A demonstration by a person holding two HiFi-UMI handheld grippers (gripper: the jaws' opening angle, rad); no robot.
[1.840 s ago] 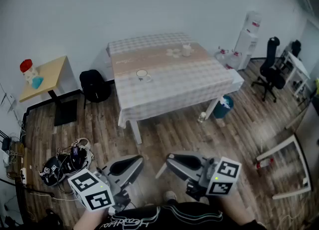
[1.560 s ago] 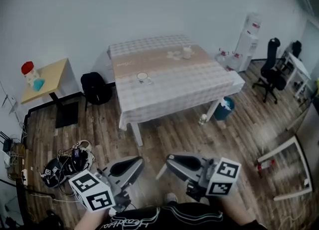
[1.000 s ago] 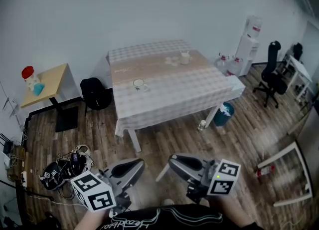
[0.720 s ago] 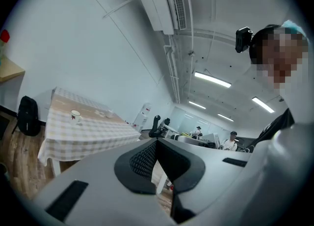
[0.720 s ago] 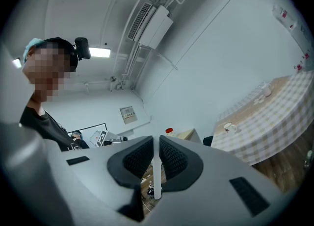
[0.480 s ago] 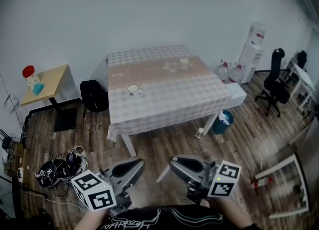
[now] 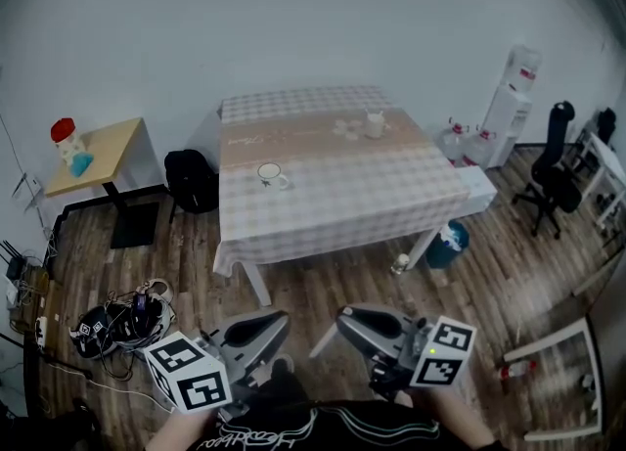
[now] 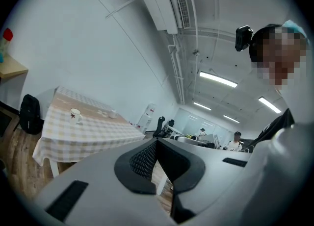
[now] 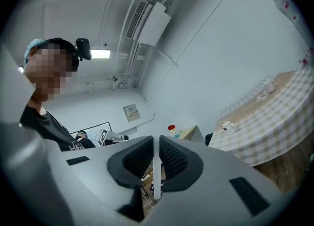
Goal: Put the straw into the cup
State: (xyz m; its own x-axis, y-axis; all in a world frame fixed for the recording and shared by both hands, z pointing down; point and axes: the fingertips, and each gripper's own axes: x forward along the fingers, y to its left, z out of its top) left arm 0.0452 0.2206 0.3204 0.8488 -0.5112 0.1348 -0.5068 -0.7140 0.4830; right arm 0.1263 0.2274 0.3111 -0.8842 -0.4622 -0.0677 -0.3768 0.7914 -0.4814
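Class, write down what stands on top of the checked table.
On the checked table: a white mug near its left side, a white cup at the far edge, small pale items beside it. The cloth hides the tabletop; cup contents cannot be made out.

Bare floor runs to table; cable heap left, bin right.

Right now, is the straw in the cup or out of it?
Out. The straw is clamped between the right hand-held gripper's jaws, well away from the cup standing on the table.
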